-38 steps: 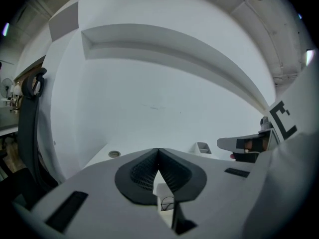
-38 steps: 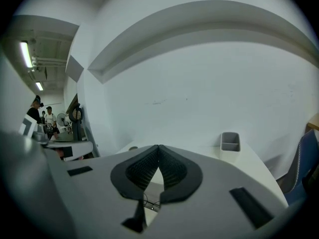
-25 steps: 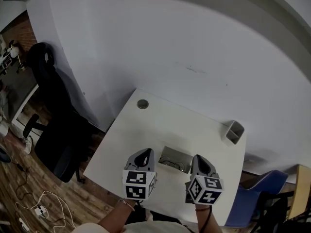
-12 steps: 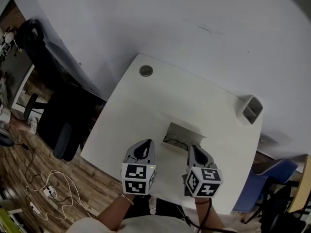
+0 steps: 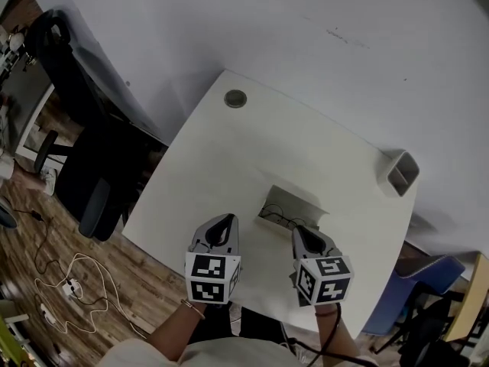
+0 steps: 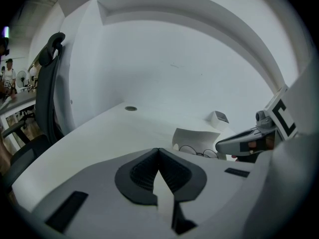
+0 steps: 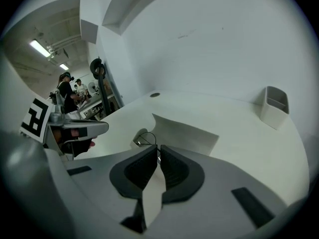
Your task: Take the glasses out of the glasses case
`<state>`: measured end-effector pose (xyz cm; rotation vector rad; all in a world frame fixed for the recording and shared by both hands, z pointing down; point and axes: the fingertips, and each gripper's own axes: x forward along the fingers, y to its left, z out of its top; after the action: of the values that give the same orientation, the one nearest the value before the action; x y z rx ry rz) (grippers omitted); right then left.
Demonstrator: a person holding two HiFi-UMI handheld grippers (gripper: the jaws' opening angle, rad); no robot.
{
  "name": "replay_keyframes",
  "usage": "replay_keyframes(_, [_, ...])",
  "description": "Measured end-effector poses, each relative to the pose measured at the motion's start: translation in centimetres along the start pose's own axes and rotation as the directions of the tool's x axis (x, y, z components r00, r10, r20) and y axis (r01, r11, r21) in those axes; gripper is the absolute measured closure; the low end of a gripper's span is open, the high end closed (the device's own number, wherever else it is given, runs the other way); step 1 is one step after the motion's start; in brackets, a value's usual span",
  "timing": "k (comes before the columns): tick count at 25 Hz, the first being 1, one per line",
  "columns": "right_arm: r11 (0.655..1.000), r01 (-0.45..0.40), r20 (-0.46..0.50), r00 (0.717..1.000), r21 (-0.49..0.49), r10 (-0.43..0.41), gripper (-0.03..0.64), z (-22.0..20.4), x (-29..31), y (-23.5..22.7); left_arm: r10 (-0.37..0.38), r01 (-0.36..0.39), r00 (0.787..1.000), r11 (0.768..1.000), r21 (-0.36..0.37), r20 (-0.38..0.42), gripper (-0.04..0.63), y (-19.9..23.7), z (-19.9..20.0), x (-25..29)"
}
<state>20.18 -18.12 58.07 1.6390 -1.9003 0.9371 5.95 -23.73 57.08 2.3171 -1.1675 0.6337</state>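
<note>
I judge the job barely begun: the glasses (image 5: 280, 222) lie inside the open glasses case (image 5: 294, 203), at 11 o'clock just beyond my right gripper (image 5: 299, 232), whose jaws, like those of my left gripper (image 5: 225, 220), are pressed together and empty.

One glasses case (image 5: 290, 202), one pair of glasses (image 5: 280, 222), one white bin (image 5: 400, 173), one table (image 5: 221, 159), two grippers: left gripper (image 5: 226, 220), right gripper (image 5: 300, 232).

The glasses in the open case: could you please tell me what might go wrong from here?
1. The glasses are thin wire; the right gripper, jaws together right beside them, could bend them if it pushes in.
2. The glasses case lies unheld; the left gripper, also shut, is not steadying it, so a tug might drag it along.
</note>
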Motion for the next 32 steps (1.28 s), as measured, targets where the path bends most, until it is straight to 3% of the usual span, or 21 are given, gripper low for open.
replay_keyframes(6, [0.992, -0.090, -0.057, 0.995, -0.084, 0.086, 0.578, 0.4, 1.1, 0.7, 0.027, -0.028, 1.000, 0.999, -0.033, -0.007, 0.578, 1.0, -0.9, -0.3])
replay_keyframes(9, [0.982, -0.113, -0.094, 0.991, -0.154, 0.100, 0.503, 0.5, 1.5, 0.7, 0.042, -0.042, 0.999, 0.998, -0.047, -0.007, 0.578, 1.5, -1.3, -0.5])
replay_keyframes(11, [0.969, -0.133, -0.122, 0.987, -0.209, 0.109, 0.502, 0.6, 1.7, 0.6, 0.052, -0.052, 0.999, 0.997, -0.055, -0.006, 0.578, 1.9, -1.4, -0.6])
replay_keyframes(15, [0.918, -0.203, -0.195, 0.970, -0.340, 0.142, 0.502, 0.8, 2.1, 0.6, 0.075, -0.075, 0.997, 0.995, -0.065, -0.004, 0.578, 2.9, -1.4, -0.7])
replay_keyframes(22, [0.786, -0.353, -0.345, 0.919, -0.507, 0.191, 0.502, 0.6, 3.2, 1.5, 0.104, -0.105, 0.994, 0.990, -0.099, -0.018, 0.578, 4.0, -2.3, -0.9])
replay_keyframes(32, [0.740, -0.424, -0.443, 0.876, -0.521, 0.190, 0.503, -0.5, 4.2, 1.7, 0.136, -0.138, 0.990, 0.983, -0.125, -0.026, 0.578, 5.2, -2.9, -0.9])
